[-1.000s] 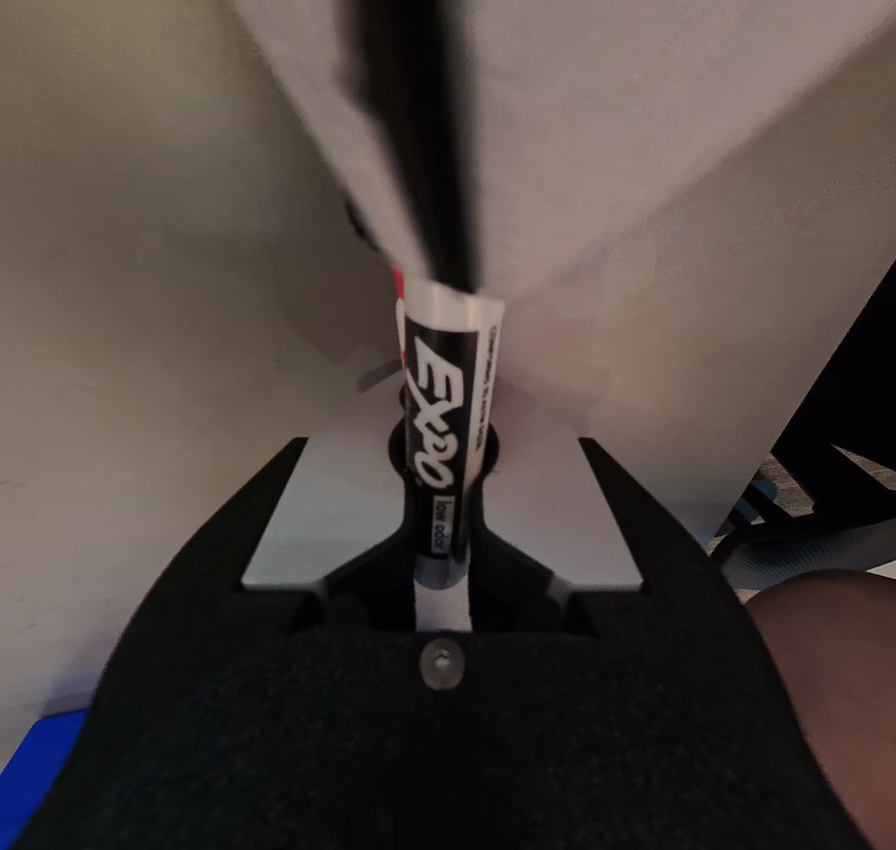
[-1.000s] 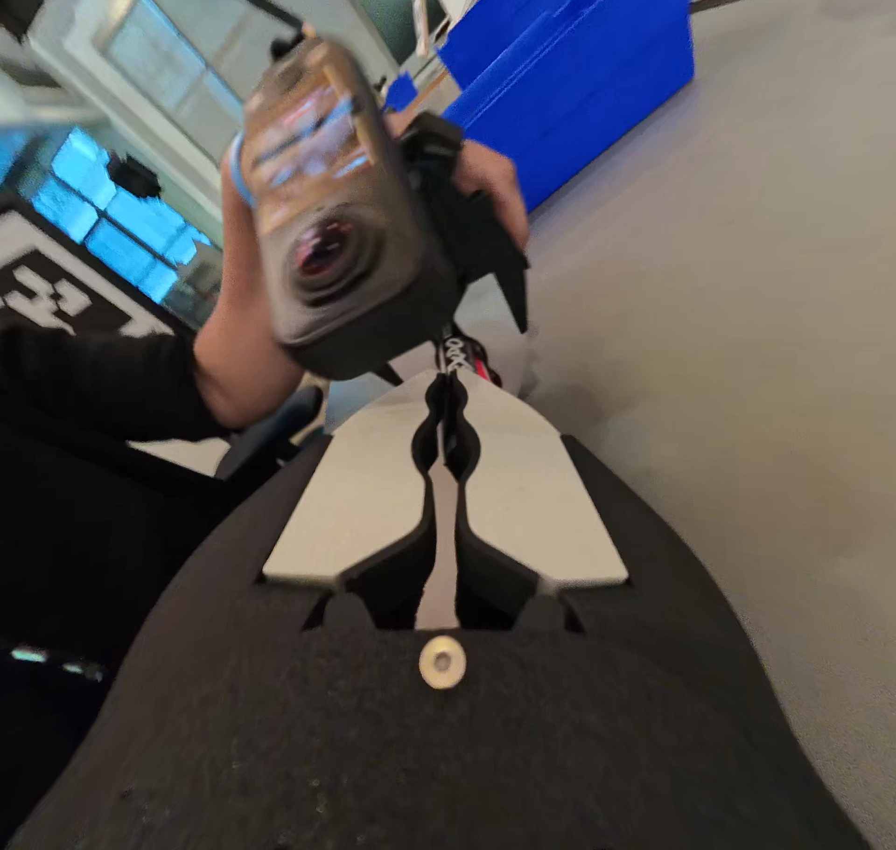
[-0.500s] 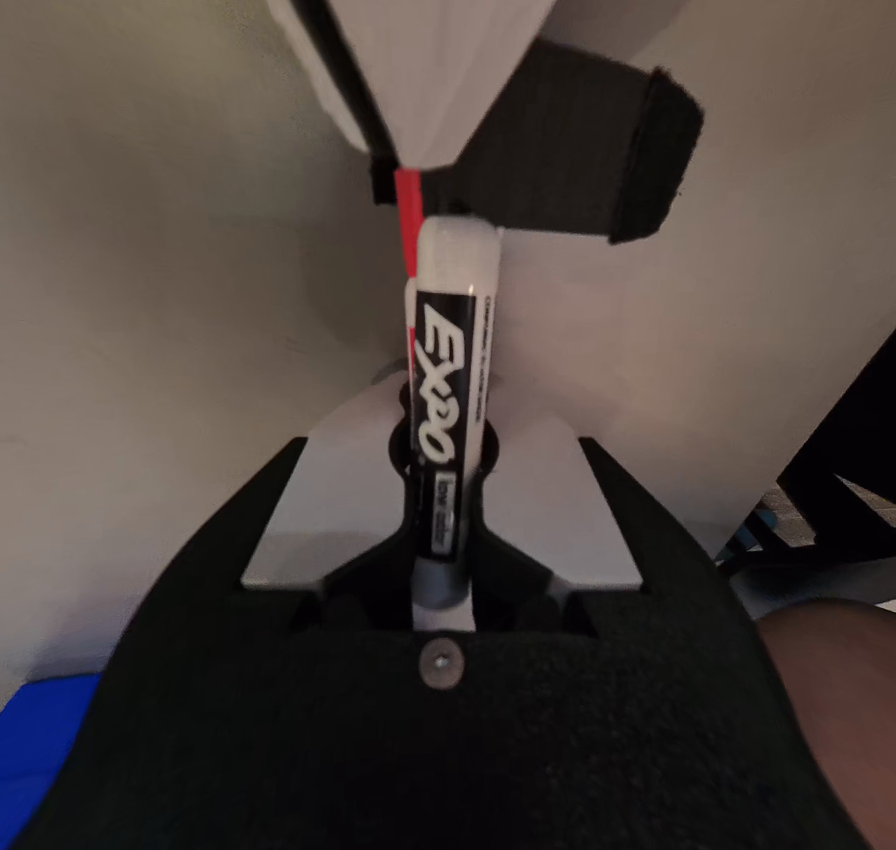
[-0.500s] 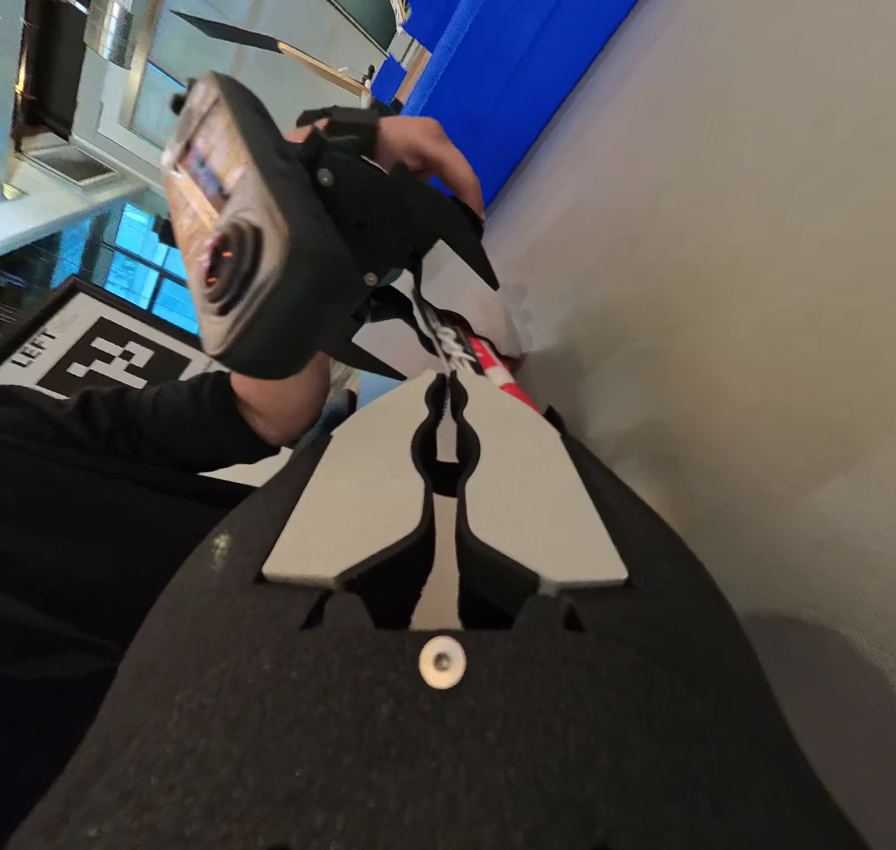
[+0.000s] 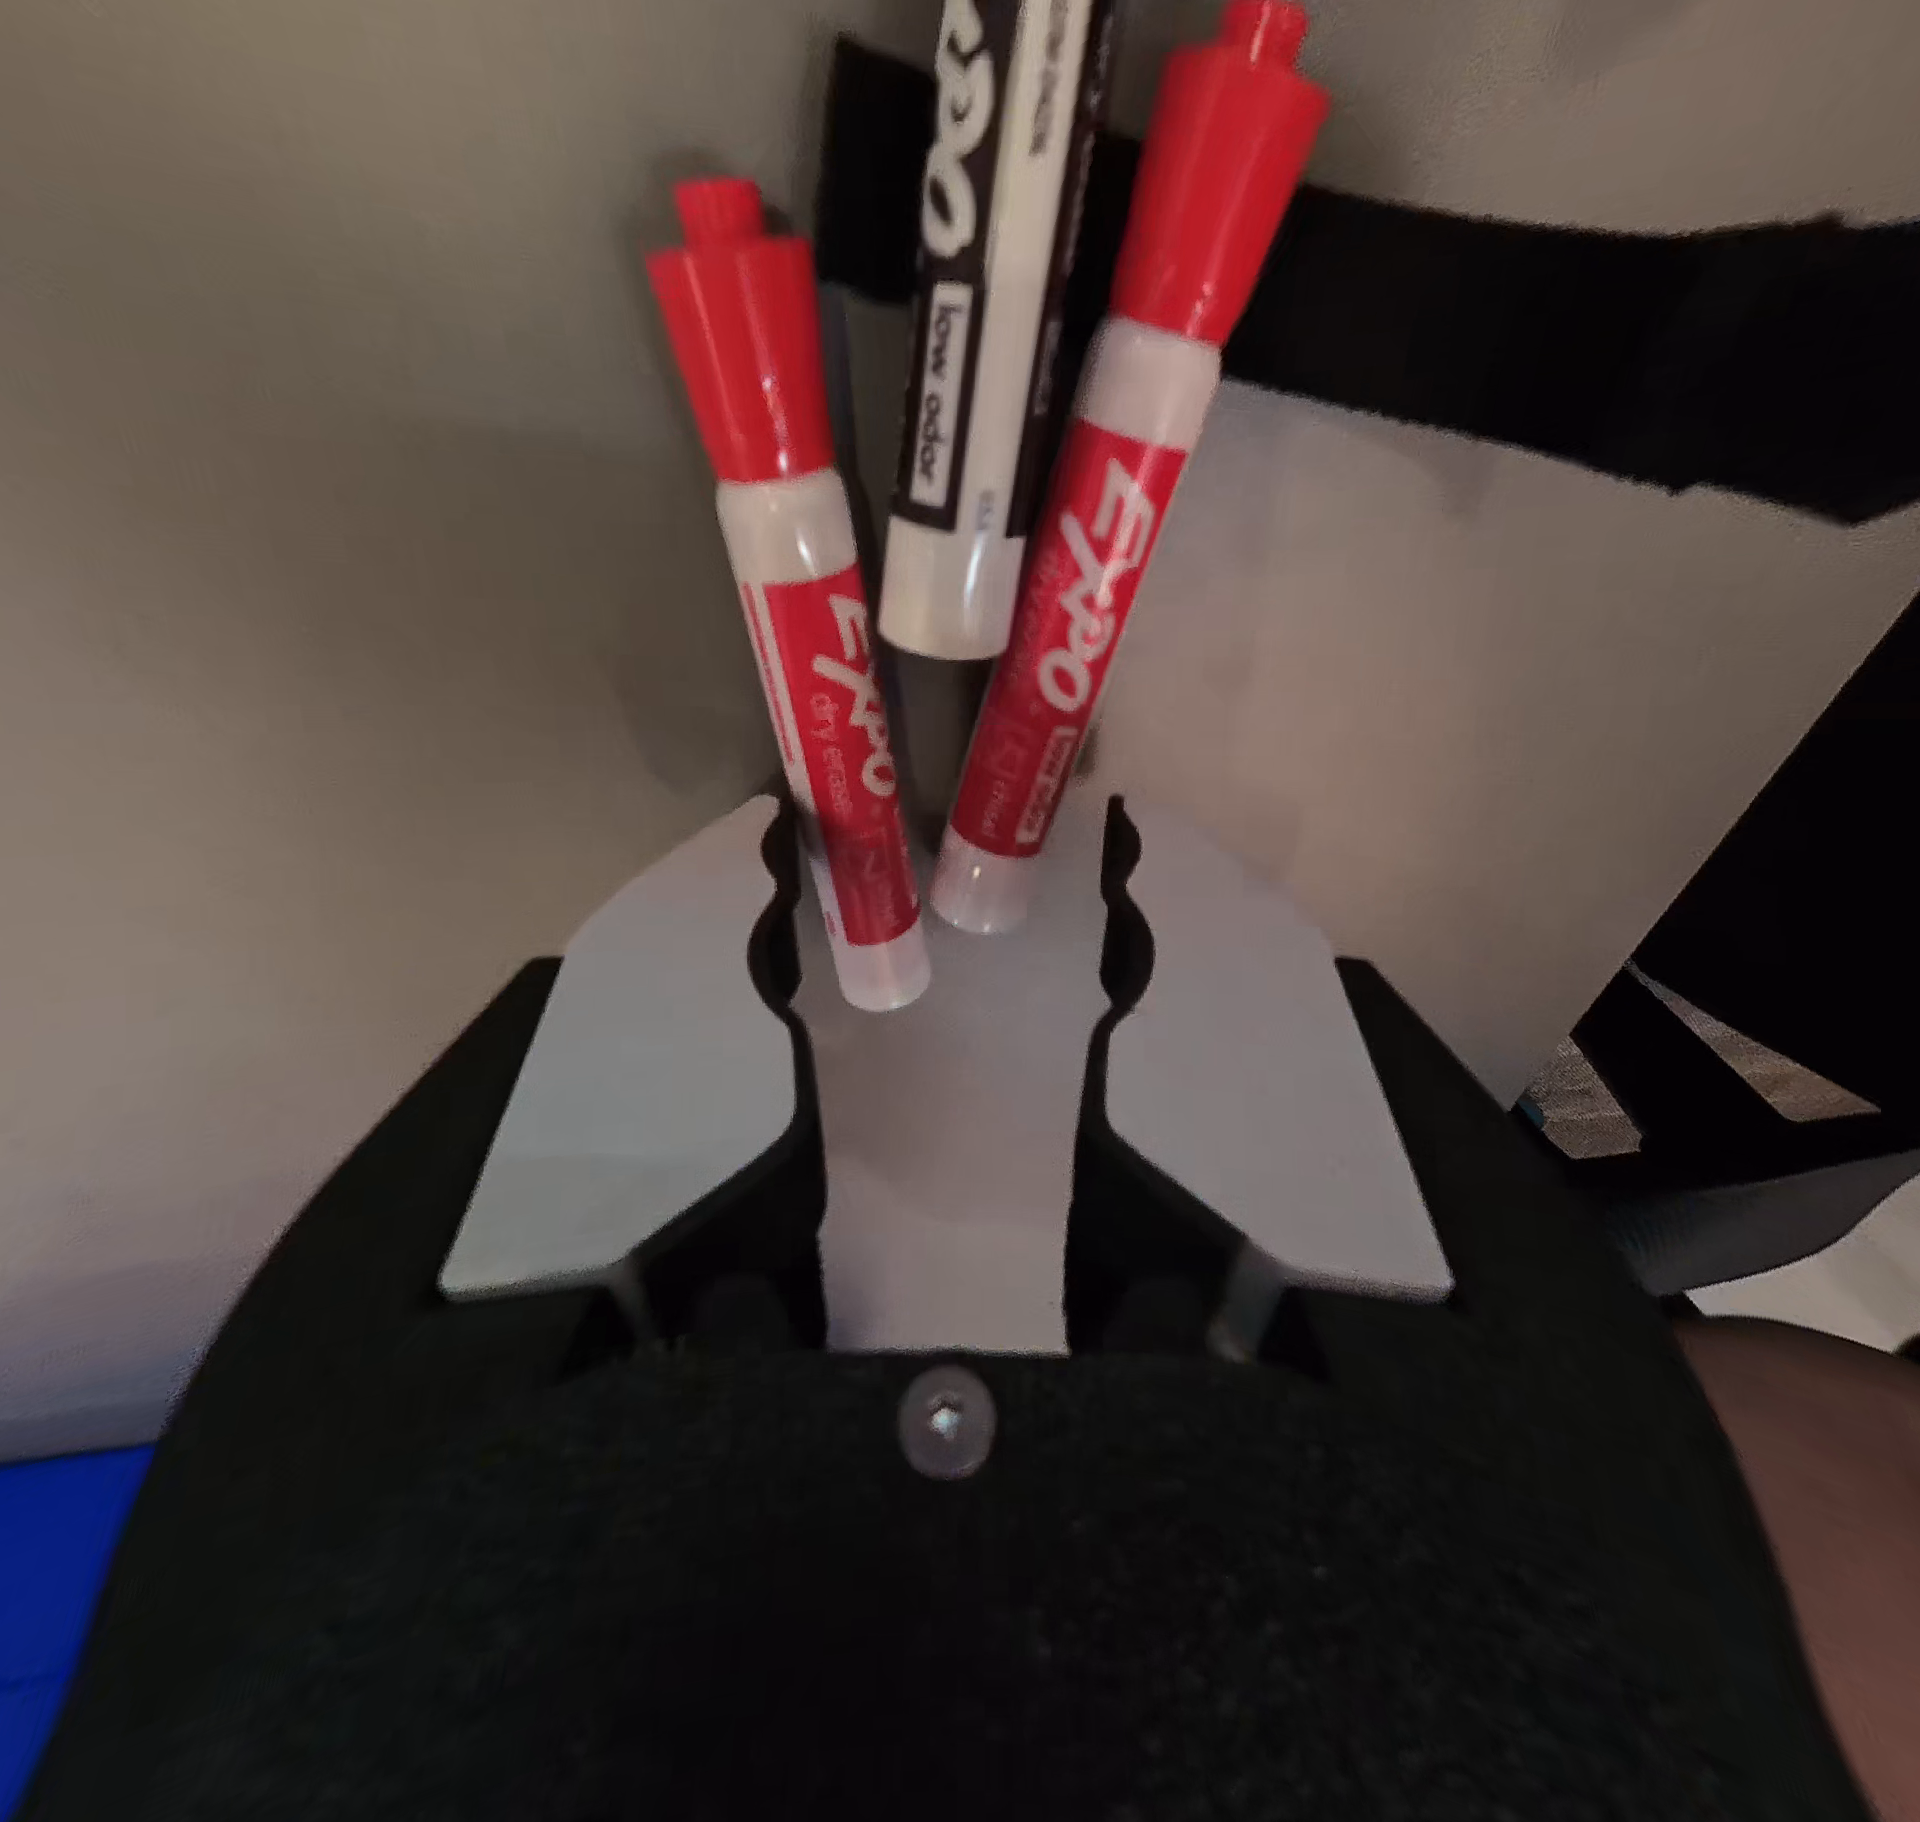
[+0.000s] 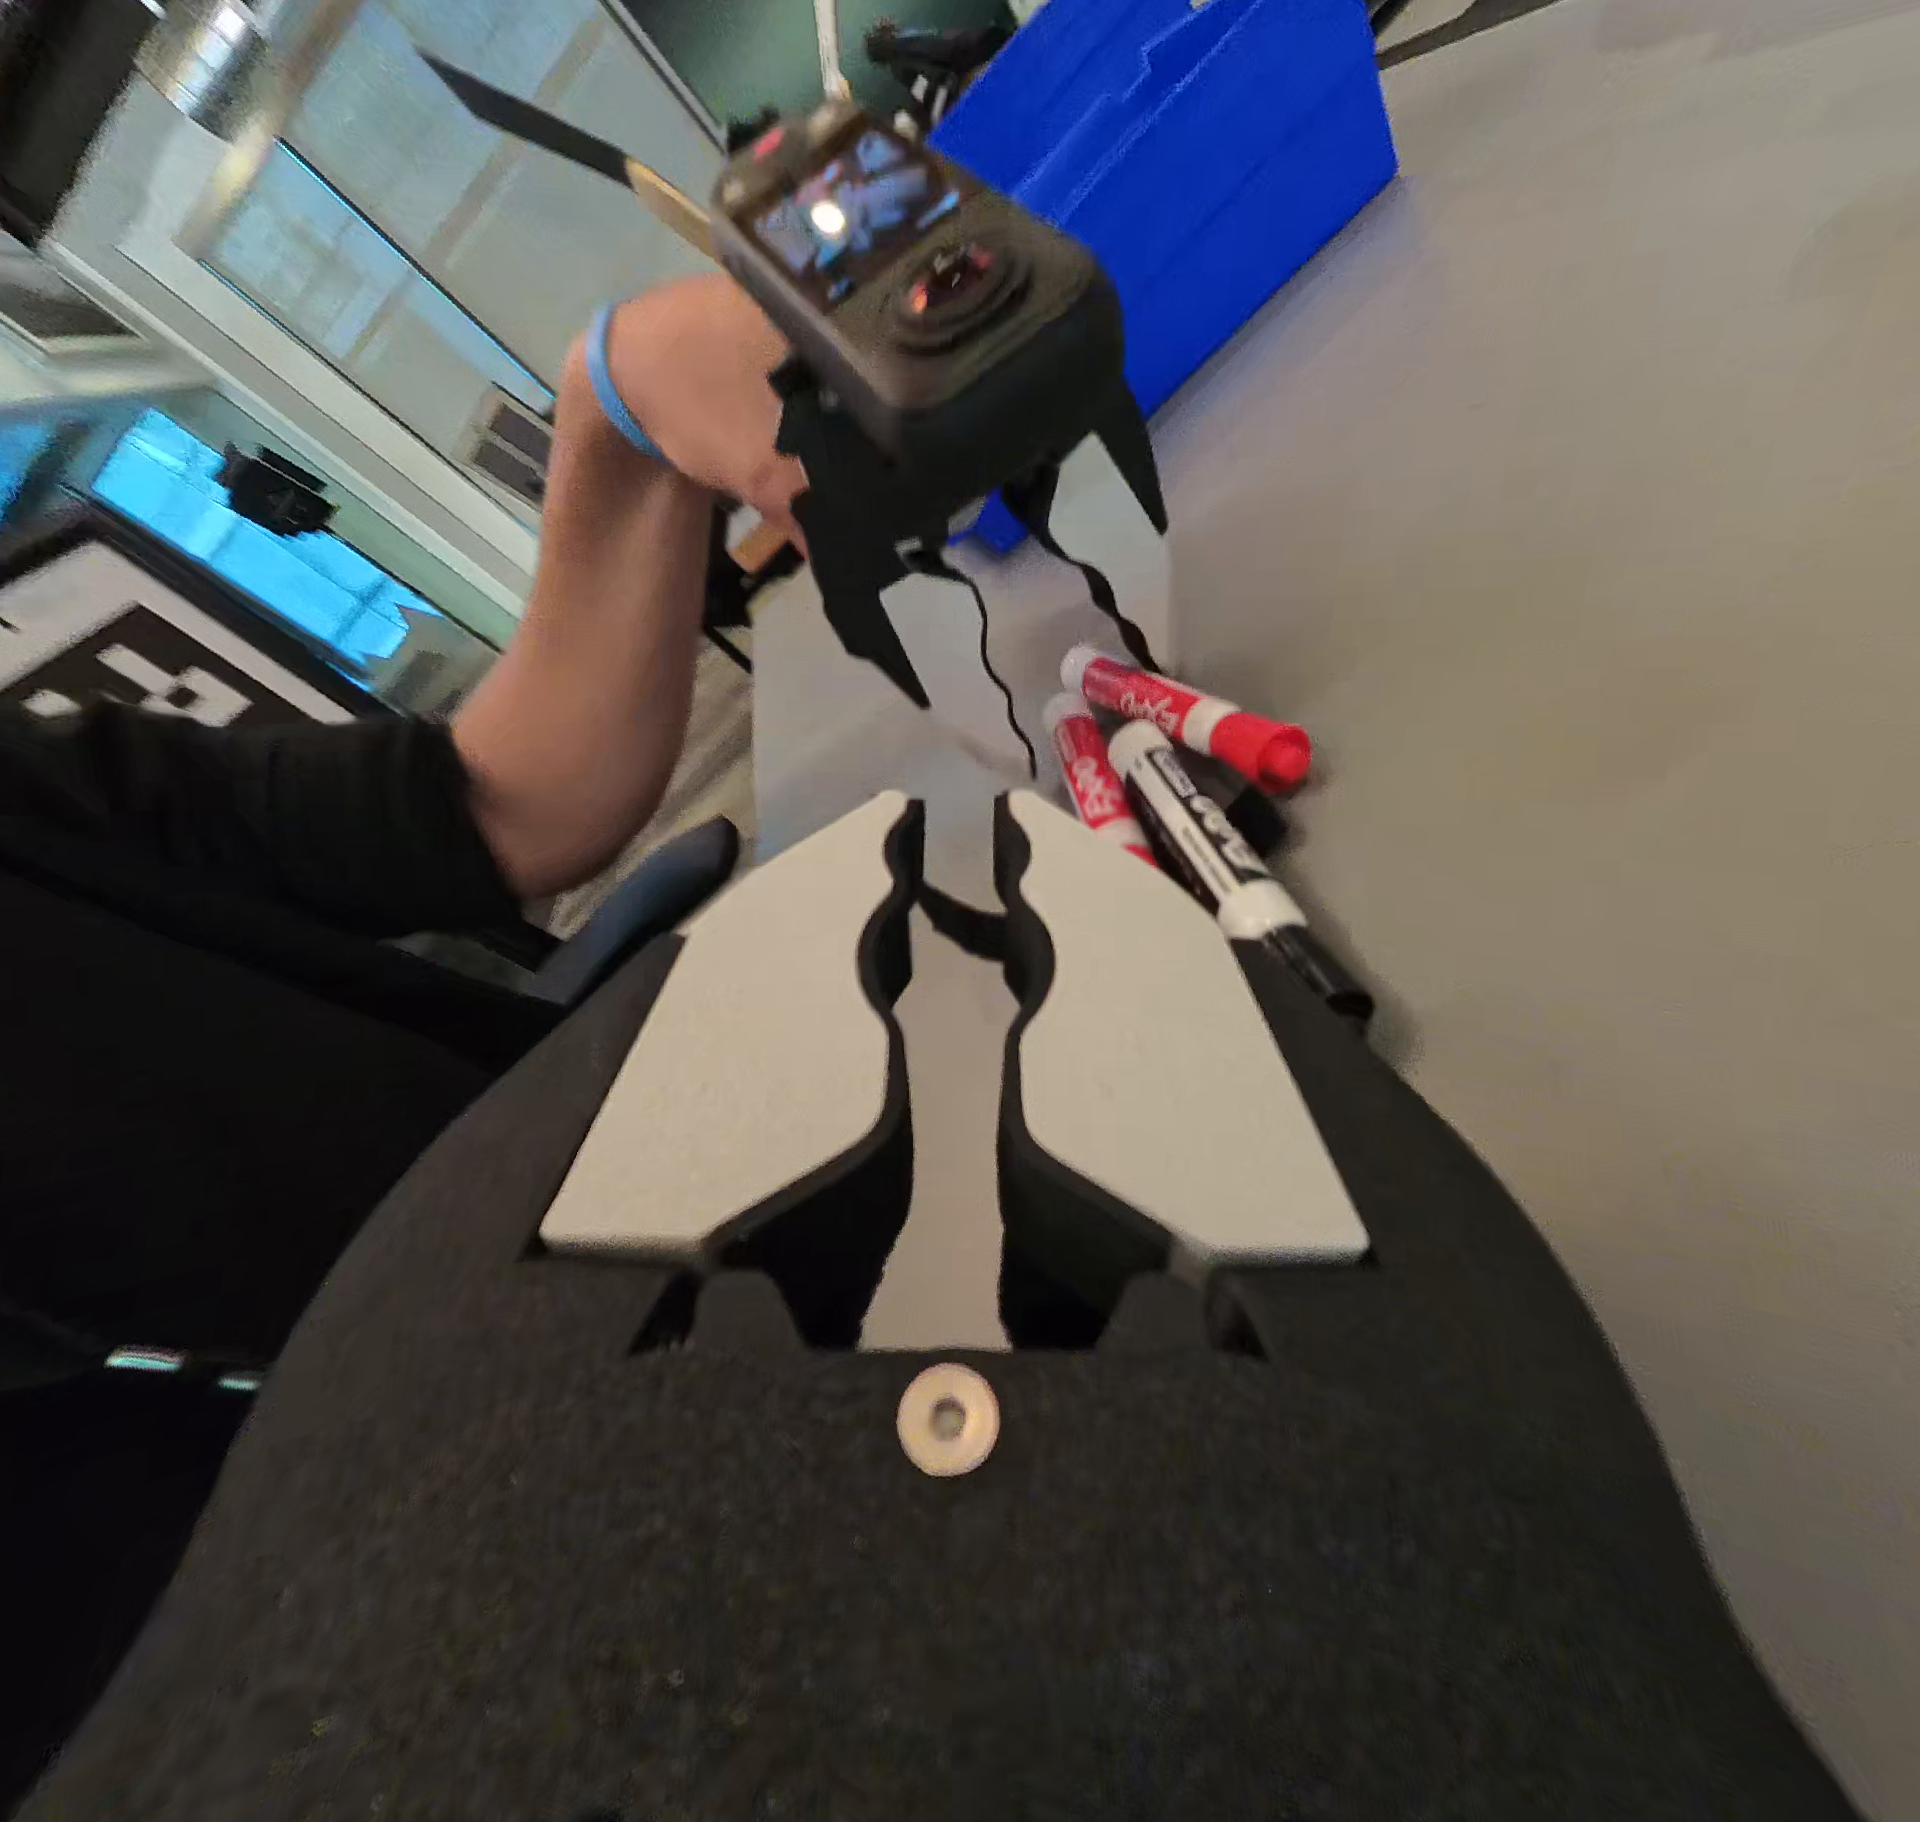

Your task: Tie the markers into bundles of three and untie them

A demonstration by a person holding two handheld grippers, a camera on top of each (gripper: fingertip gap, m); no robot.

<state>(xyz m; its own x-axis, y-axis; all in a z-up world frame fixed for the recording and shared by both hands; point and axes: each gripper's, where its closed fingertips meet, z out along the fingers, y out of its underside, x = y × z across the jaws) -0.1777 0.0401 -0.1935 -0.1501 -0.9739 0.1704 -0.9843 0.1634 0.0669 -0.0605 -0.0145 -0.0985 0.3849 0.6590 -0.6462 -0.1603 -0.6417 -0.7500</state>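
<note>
Three markers lie loose on the grey table, fanned apart: a left red marker [image 5: 800,567], a black marker [image 5: 987,318] and a right red marker [image 5: 1122,484]. They also show in the right wrist view as one red marker [image 6: 1195,718], a second red marker [image 6: 1091,785] and the black marker [image 6: 1205,858]. A black strap [image 5: 1558,370] lies behind them and runs off to the right. My left gripper [image 5: 943,827] is open and empty, its tips at the markers' near ends; it also shows in the right wrist view [image 6: 1086,723]. My right gripper [image 6: 956,816] is open by a narrow gap, with a piece of the strap [image 6: 956,925] across it.
A blue bin [image 6: 1174,162] stands at the far side of the table [image 6: 1558,629]. The person's forearm [image 6: 603,629] holding the left gripper reaches in from the left. The table's edge runs just left of the markers. The gap from one gripper's tips to the other's is roughly 15 cm.
My left gripper has let go of the black marker, opened and drawn back. The markers have come apart onto the table. My right gripper has opened a little and the strap has come off the markers.
</note>
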